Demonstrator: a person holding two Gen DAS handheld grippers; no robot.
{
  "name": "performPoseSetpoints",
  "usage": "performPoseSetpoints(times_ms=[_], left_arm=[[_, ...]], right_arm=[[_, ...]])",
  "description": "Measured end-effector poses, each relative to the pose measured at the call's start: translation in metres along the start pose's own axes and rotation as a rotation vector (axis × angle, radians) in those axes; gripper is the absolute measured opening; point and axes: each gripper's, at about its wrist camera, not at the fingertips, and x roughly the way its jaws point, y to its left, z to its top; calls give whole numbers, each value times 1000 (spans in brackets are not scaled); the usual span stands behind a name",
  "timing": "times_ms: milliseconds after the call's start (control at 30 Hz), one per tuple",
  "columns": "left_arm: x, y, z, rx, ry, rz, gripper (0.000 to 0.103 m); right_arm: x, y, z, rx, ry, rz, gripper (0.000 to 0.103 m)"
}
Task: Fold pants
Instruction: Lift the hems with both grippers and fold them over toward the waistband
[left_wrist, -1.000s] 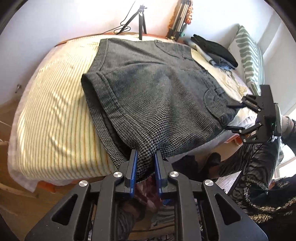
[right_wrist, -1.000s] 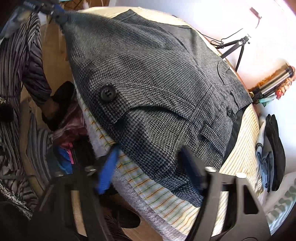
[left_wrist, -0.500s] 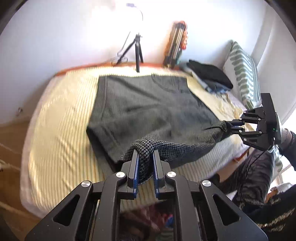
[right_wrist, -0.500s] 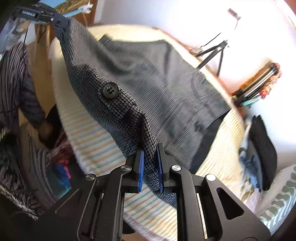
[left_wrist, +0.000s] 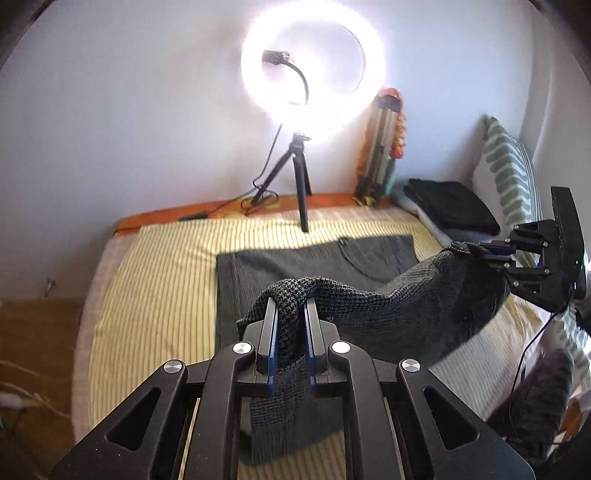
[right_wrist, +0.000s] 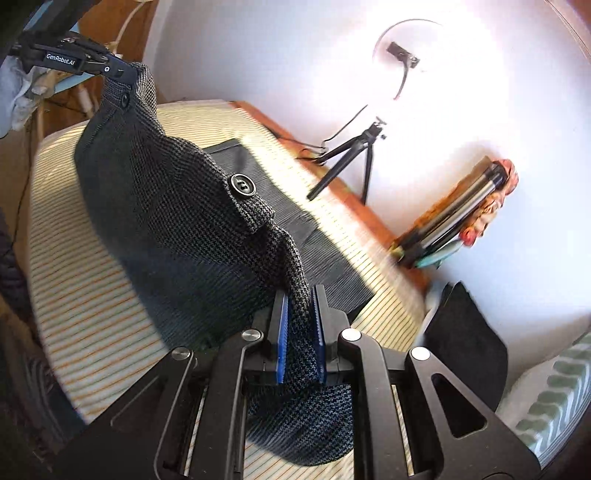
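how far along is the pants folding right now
Midway through a fold. Done: both grippers have hold of the pants, left gripper and right gripper each clamped on the near edge. In hand: that edge is raised above the bed. Left: laying it onto the flat far part.

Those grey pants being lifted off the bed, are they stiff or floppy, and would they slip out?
Probably floppy: the pants sag between the left hand-held gripper and the right hand-held gripper. The thick weave bunches between the fingers, so slipping seems unlikely. They look fairly heavy for cloth, since the middle hangs low toward the bed.
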Motion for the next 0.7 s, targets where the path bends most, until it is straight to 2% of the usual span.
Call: performPoseSetpoints(times_ms=[133, 333, 533, 700], left_arm=[[32, 16, 23, -27, 10, 1, 10], [99, 38, 47, -52, 76, 7, 10], [161, 59, 54, -67, 150, 30, 10], [196, 68, 51, -60, 209, 38, 11]], right_arm=[[36, -27, 16, 10, 18, 2, 12], [103, -56, 24, 15, 72, 17, 12], [172, -66, 24, 6, 139, 57, 12], [210, -64, 21, 8, 178, 80, 12]])
